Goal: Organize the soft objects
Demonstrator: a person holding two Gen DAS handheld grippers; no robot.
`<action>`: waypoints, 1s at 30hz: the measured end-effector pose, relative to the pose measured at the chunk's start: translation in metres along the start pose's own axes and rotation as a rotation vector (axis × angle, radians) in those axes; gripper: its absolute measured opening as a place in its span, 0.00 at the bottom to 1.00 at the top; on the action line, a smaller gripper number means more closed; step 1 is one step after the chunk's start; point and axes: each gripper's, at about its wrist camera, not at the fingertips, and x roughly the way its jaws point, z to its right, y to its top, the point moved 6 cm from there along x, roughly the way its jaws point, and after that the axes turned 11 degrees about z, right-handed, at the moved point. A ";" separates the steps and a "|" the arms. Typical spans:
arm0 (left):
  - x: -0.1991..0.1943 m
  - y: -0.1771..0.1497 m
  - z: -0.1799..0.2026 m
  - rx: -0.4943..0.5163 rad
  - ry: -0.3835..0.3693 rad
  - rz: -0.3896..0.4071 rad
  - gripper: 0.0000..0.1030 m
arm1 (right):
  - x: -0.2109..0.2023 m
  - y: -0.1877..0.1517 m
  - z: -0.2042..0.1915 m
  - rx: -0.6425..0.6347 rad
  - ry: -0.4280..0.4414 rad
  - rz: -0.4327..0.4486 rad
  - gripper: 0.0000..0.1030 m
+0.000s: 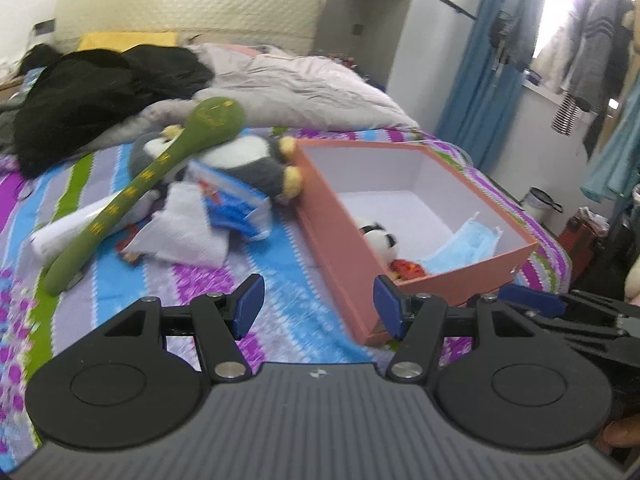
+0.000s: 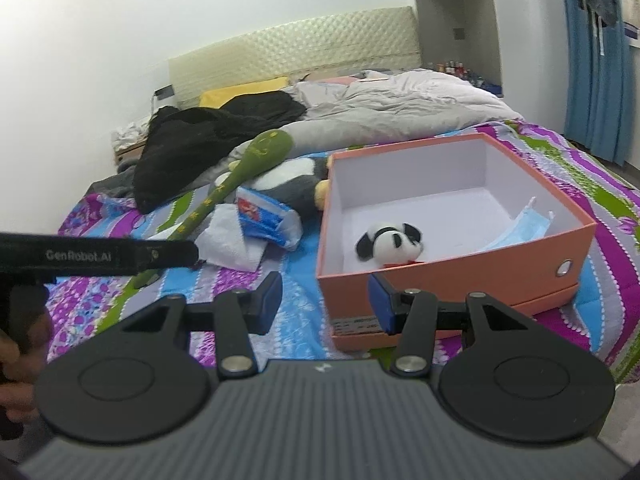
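Above striped bedspread (image 1: 280, 280), both grippers (image 1: 318, 306) empty, spread.

Bed (image 2: 560, 152) with striped purple, blue, green cover. Orange box (image 2: 460, 276) sits on cover, open top. Just left of box: grey-white plush penguin (image 2: 296, 184), lying on side, feet touching box wall. Green plush stick (image 2: 224, 188) lies across penguin, slanting down to cover. Blue-white tissue pack (image 2: 268, 220) and loose white tissue (image 2: 228, 240) beside penguin, touching each other. Farther back: black garment (image 2: 208, 136) heaped on grey duvet (image 2: 400, 96); yellow pillow (image 2: 240, 92) by headboard (image 2: 296, 56).
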 end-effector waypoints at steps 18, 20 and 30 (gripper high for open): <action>0.053 -0.021 -0.130 -0.181 0.163 -0.023 0.64 | 0.107 -0.036 -0.071 -0.093 0.099 -0.085 0.49; 0.070 -0.019 -0.141 -0.189 0.164 -0.026 0.65 | 0.127 -0.037 -0.074 -0.109 0.094 -0.082 0.49; 0.164 0.004 -0.178 -0.160 0.122 -0.048 0.76 | 0.219 -0.042 -0.084 -0.236 0.054 -0.077 0.46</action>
